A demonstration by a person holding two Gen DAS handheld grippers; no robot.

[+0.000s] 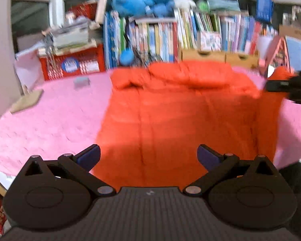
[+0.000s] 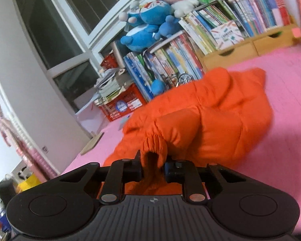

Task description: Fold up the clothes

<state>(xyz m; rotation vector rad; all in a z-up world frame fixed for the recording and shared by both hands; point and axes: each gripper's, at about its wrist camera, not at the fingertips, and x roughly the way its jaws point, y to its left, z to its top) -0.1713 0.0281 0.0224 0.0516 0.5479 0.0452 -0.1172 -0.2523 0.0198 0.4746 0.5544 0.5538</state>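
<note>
Fingers, left wrist view: left gripper (image 1: 148, 154) is standing wide open at the bottom of the frame, gripping nothing.
Jacket, left wrist view: orange jacket (image 1: 170, 116) is lying flat on the pink cover (image 1: 50, 116), filling the middle of the frame.
Right edge, left wrist view: right gripper (image 1: 271, 85) is pinching an orange sleeve.
Fingers, right wrist view: right gripper (image 2: 153, 169) is squeezing shut on the sleeve cuff (image 2: 155, 148), bottom middle.
Jacket, right wrist view: it is bunching up in the middle, below the books (image 2: 180, 60).

Orange quilted jacket (image 1: 170, 110); pink cloth (image 1: 50, 116); blue plush toy (image 2: 146, 26).
</note>
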